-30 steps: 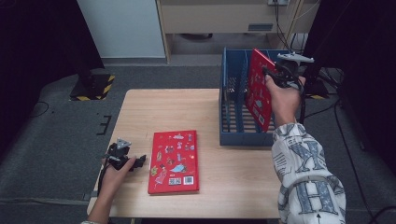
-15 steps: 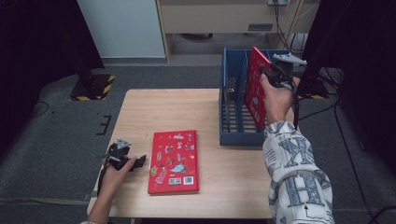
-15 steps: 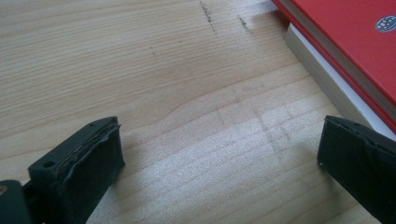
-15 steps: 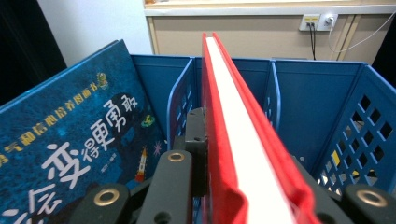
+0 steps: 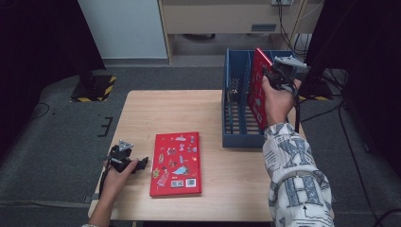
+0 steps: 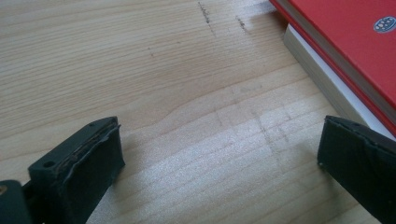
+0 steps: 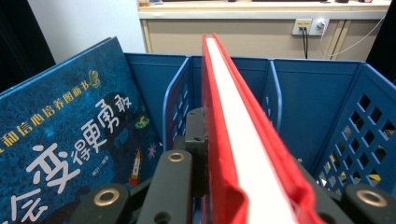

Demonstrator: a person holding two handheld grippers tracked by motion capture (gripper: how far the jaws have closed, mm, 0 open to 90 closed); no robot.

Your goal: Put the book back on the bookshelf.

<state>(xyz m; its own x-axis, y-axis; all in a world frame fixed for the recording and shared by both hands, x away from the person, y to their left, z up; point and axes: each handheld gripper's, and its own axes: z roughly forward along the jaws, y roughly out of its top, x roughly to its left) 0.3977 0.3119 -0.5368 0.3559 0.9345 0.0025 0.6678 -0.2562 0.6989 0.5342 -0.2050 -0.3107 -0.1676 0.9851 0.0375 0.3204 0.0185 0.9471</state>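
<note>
In the high view the left gripper [image 5: 142,163] rests at about 8 o'clock on the wooden table [image 5: 156,111], held in the person's left hand [image 5: 118,171], its jaws pointing toward 3 o'clock at the flat red picture book [image 5: 176,163] just beside it. In the left gripper view those jaws stand wide apart over bare wood with nothing between them, and the book's page edge [image 6: 327,79] lies near the right-hand jaw, at about 2 o'clock, without touching it. The flat book lies cover up near the table's middle front, at about 6 o'clock. At 2 o'clock on the table stands the blue file rack [image 5: 236,118], its slots running front to back. Over it the right gripper [image 5: 270,78], in the person's right hand [image 5: 276,101] with a patterned sleeve [image 5: 295,175] behind, is clamped on the upright red book [image 5: 257,90], which stands on edge, slightly tilted, above a middle slot of the rack. In the right gripper view the jaws press both covers of that red book [image 7: 233,154], whose white pages face the camera, while a blue picture book [image 7: 70,144] leans in the slot at 9 o'clock and the rack's dividers [image 7: 175,107] rise behind.
</note>
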